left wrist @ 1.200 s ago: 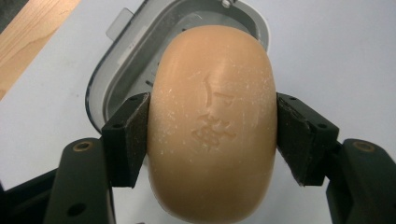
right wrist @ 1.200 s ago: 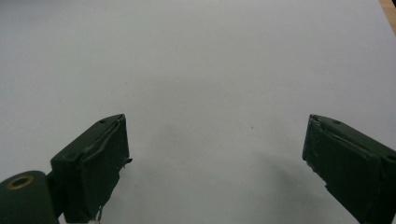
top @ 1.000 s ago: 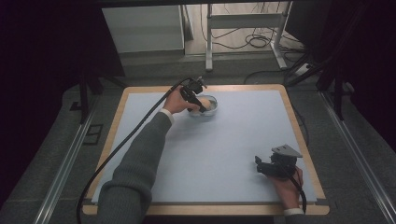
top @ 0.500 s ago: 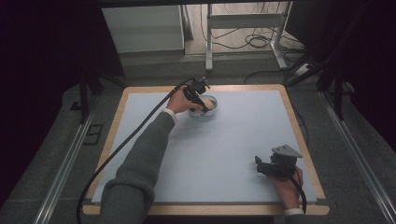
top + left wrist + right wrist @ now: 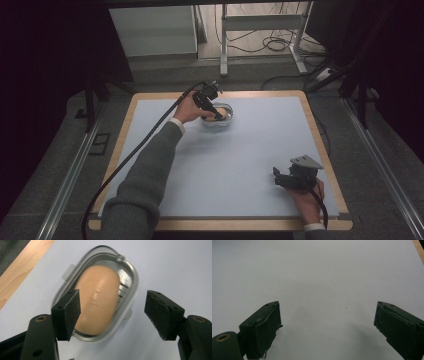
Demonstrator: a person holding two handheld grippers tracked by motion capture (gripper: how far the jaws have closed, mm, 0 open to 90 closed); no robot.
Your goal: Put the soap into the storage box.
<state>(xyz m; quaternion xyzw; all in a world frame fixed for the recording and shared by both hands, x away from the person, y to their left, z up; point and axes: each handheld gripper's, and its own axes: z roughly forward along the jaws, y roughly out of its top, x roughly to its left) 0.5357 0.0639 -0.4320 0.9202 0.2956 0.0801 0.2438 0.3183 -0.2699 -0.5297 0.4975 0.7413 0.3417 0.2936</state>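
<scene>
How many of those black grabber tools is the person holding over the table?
2. The left gripper hangs open over the clear container holding a tan bread roll at the far side; the right gripper sits open near the front right corner.

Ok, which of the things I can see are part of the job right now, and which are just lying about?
In the job:
- left tool, jaws open above the container
- clear oval container at the far side of the mat
- tan bread-like lump lying in it

Lying about:
- right tool, open, holding nothing, near the mat's near right corner
- pale mat
- cables on the floor beyond the table
</scene>
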